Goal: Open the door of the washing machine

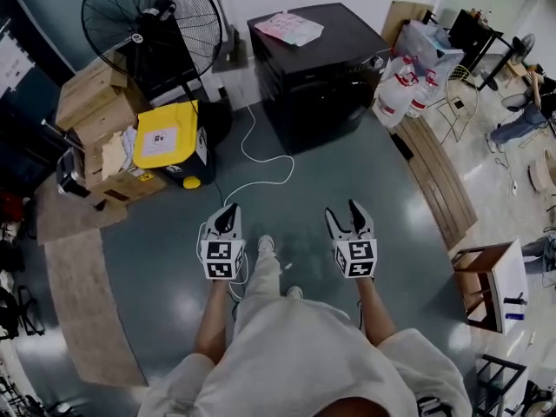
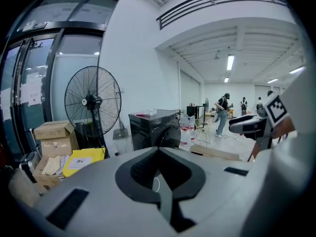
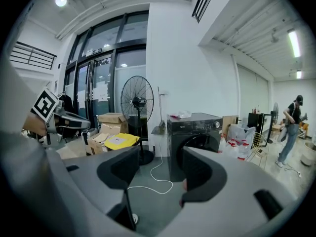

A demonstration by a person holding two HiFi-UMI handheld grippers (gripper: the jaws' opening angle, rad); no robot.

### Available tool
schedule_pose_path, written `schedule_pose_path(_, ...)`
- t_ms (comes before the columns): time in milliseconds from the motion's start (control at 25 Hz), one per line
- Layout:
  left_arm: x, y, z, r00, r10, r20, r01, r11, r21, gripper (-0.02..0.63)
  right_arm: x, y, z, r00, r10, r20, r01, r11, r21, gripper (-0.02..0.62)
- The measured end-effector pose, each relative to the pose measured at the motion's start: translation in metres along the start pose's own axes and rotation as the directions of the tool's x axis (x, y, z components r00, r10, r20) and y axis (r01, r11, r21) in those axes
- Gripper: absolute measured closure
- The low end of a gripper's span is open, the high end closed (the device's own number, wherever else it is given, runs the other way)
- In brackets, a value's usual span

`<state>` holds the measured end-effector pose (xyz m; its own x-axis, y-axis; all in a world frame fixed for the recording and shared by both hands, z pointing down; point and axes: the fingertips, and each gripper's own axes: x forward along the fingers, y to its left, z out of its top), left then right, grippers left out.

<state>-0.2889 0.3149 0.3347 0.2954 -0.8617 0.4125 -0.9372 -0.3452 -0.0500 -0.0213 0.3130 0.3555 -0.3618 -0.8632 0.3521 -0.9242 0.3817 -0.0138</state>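
The washing machine (image 1: 317, 76) is standing on the floor against the far wall, straight ahead of the person and well apart from both grippers. Its front is facing them, with the round door (image 3: 197, 141) showing closed.

The left gripper (image 1: 228, 211) is pointing forward with its jaws pressed together and nothing between them. The right gripper (image 1: 350, 211) is holding its jaws spread, also empty, and through that gap the machine's front is showing dead ahead.

In the head view the right gripper is lining up under the machine's front, while the left is sitting off towards the fan (image 1: 152, 20) side, so the right one looks nearer and better placed for the door. A white cable (image 1: 261, 168) is lying on the floor between the person and the machine. Nothing is touching the door yet.
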Motion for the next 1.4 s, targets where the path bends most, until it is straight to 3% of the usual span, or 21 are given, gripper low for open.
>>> schedule_pose_path(920,0.199,0.137,0.072,0.989,-0.15,-0.005,0.15,0.989,0.007,0.598,0.202,-0.02,0.08,0.989,-0.139,-0.052,0.139,0.99,-0.005,0.336)
schedule_pose_path(1400,0.26,0.147,0.079,0.972,-0.233,-0.039,0.234,0.972,0.024,0.598,0.244,-0.031,0.076,0.978,-0.183,-0.101,0.185,0.983,0.015,0.336)
